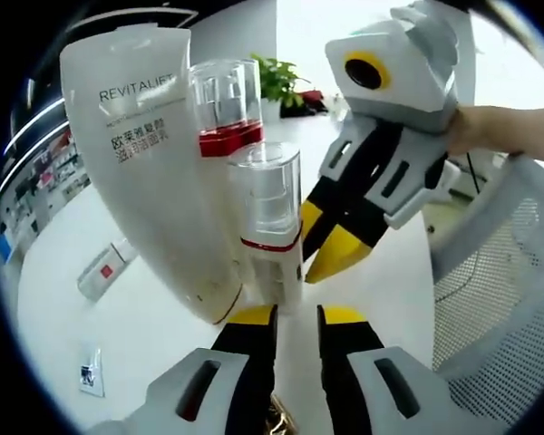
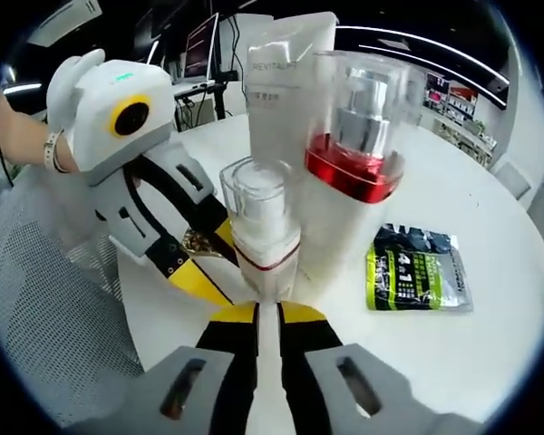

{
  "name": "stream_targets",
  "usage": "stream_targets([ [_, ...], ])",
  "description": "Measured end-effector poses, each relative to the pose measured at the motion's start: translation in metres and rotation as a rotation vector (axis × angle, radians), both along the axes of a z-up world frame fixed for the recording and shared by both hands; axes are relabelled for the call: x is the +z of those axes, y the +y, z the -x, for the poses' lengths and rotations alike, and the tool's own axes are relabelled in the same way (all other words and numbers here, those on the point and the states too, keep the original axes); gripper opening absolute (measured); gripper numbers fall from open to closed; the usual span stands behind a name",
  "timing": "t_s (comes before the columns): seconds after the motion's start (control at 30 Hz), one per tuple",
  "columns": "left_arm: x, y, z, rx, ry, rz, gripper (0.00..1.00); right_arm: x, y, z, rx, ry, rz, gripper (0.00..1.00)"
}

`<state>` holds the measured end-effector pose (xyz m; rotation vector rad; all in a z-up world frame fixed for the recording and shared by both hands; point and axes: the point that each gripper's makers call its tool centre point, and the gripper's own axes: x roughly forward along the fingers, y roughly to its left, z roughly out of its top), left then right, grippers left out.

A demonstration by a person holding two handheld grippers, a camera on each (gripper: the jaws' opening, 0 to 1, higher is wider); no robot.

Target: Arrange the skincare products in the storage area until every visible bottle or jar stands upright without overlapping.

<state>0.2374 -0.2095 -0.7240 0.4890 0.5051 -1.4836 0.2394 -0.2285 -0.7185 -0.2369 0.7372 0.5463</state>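
Three skincare products stand close together on the white table (image 1: 100,317). A tall white Revitalift tube (image 1: 150,154) (image 2: 286,82) stands narrow end down. Beside it is a red-based pump bottle (image 1: 227,104) (image 2: 358,136) under a clear cap. In front is a small white bottle (image 1: 267,222) (image 2: 258,227) with a red band and clear cap, upright. My left gripper (image 1: 296,317) (image 2: 210,258) is open, its tips just short of the small bottle's base. My right gripper (image 2: 268,313) (image 1: 326,240) is shut, empty, tips almost against the same bottle.
A green sachet pack (image 2: 417,267) lies flat to the right of the bottles. A white mesh chair (image 1: 499,299) (image 2: 45,299) stands at the table's edge. A small white box (image 1: 104,267) and a card (image 1: 91,372) lie farther off. A hand (image 1: 508,127) holds the right gripper.
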Motion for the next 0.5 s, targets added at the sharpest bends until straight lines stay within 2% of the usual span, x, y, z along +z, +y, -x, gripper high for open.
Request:
stream_targets([
  [0.5,0.0002,-0.0045,-0.0021,0.003,0.003,-0.002,0.15,-0.0029,-0.0029,0.0001,-0.015,0.013,0.010,0.07],
])
